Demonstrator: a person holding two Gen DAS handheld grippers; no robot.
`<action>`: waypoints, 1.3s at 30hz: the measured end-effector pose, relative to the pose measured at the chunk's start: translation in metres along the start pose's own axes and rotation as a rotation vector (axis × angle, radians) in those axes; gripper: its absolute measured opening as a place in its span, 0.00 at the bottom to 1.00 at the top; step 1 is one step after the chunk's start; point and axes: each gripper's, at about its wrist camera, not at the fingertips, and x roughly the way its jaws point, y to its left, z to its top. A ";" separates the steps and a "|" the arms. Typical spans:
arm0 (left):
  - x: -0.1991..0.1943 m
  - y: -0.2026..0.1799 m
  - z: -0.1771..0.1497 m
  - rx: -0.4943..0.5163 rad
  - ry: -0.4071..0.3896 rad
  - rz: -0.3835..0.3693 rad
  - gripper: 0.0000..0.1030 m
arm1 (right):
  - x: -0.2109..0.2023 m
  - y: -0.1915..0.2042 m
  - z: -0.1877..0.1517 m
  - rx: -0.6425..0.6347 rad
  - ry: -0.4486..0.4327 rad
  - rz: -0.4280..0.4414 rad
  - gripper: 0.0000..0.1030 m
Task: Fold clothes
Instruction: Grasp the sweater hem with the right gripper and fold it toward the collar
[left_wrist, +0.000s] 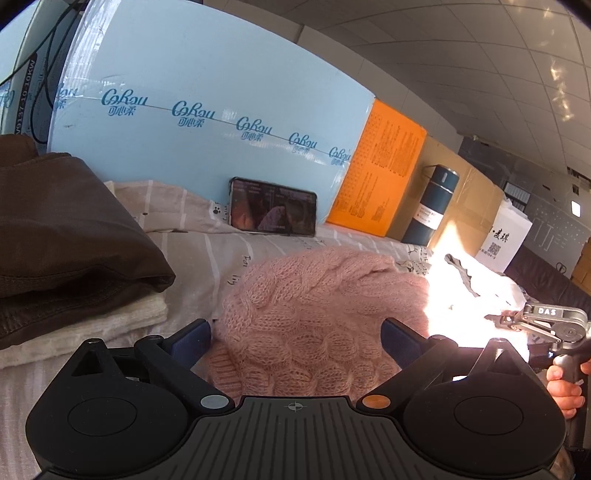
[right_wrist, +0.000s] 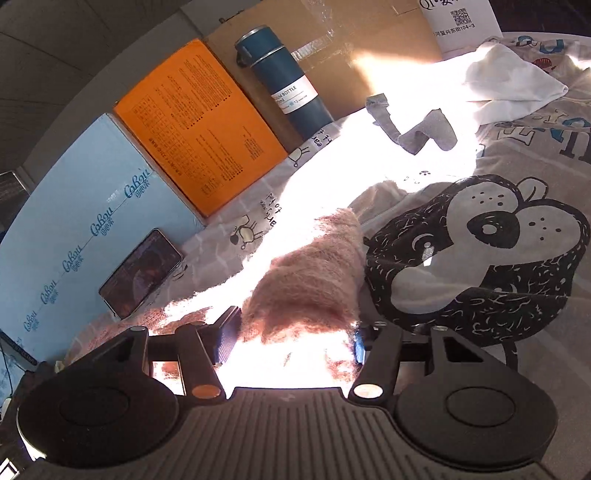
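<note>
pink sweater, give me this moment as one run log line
task: fold clothes | left gripper: open over pink sweater | right gripper: shut on sweater sleeve | folded pile: beside

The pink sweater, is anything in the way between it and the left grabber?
No. The pink sweater lies right between the left gripper's spread fingers, with nothing in front of it. The brown jacket sits off to the side.

"CoRou" on the blue box, "BOTTLE" on the flask, "DAS" on the right gripper.
</note>
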 end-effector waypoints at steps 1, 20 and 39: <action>0.002 0.000 0.000 -0.003 0.013 0.006 0.96 | -0.006 0.004 -0.003 -0.038 -0.028 0.029 0.36; 0.016 -0.053 0.020 0.345 0.057 -0.101 0.97 | -0.067 0.002 0.021 -0.223 -0.266 -0.114 0.25; 0.052 -0.025 0.001 0.252 0.187 -0.156 0.97 | -0.073 0.108 0.044 -0.196 -0.159 -0.148 0.25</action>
